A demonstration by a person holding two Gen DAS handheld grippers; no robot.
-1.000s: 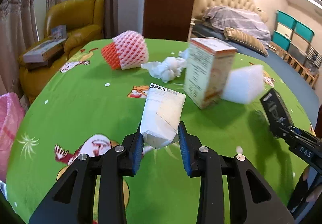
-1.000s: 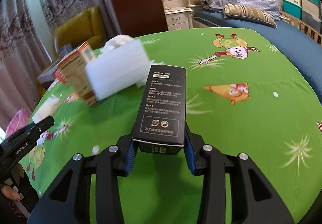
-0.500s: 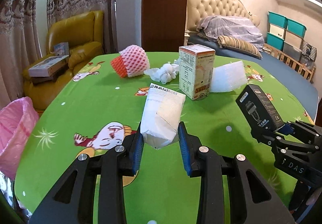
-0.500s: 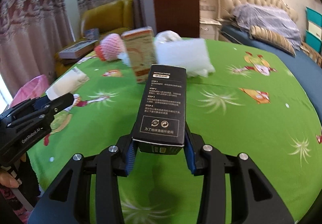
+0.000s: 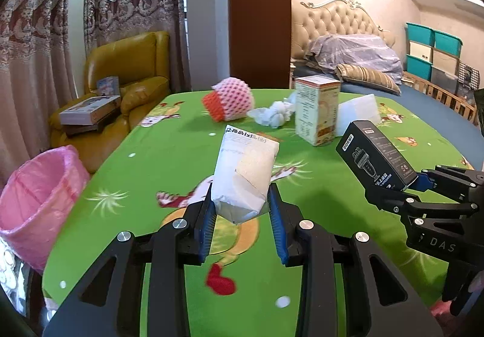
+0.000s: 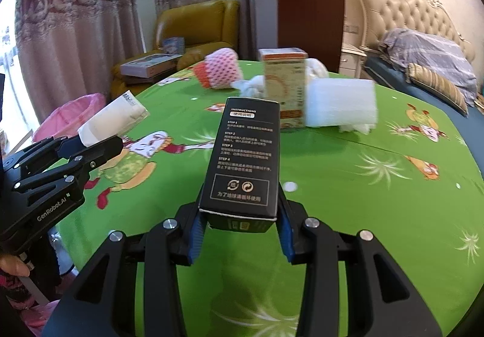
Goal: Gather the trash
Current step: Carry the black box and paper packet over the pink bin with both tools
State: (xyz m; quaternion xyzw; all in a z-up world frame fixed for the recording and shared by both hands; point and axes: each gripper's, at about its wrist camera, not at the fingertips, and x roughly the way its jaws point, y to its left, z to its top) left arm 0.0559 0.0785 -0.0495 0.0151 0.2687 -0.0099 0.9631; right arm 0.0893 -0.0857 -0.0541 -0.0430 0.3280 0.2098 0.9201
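The tabletop [image 5: 169, 137], under a green cartoon-print cloth, spreads out ahead of both pairs of fingers. Left of the left gripper's fingers and below the tabletop's edge stands a bin lined with a pink trash bag [image 5: 36, 200], its mouth open; the yellow armchair [image 5: 133, 70] sits beyond it.

Far ahead of the fingers, 4 pieces of trash rest on the cloth: a white foam block [image 6: 340, 102], an upright beige carton [image 5: 316, 110] just beside it, a pink foam fruit net [image 5: 231, 97] with an orange one tucked at its end, and a crumpled white tissue [image 5: 273, 114] between net and carton.

The right gripper [image 6: 240, 238] has its 2 blue-padded fingers clamped on the near end of a black product box [image 6: 245, 158], which juts forward and up from them, clear of the cloth, its printed instruction panel facing the camera.

The left gripper [image 5: 243, 220] has its 2 fingers pressed against the sides of a white paper packet [image 5: 245, 176], held off the tabletop and tilted away from the fingers, printed end farthest out.
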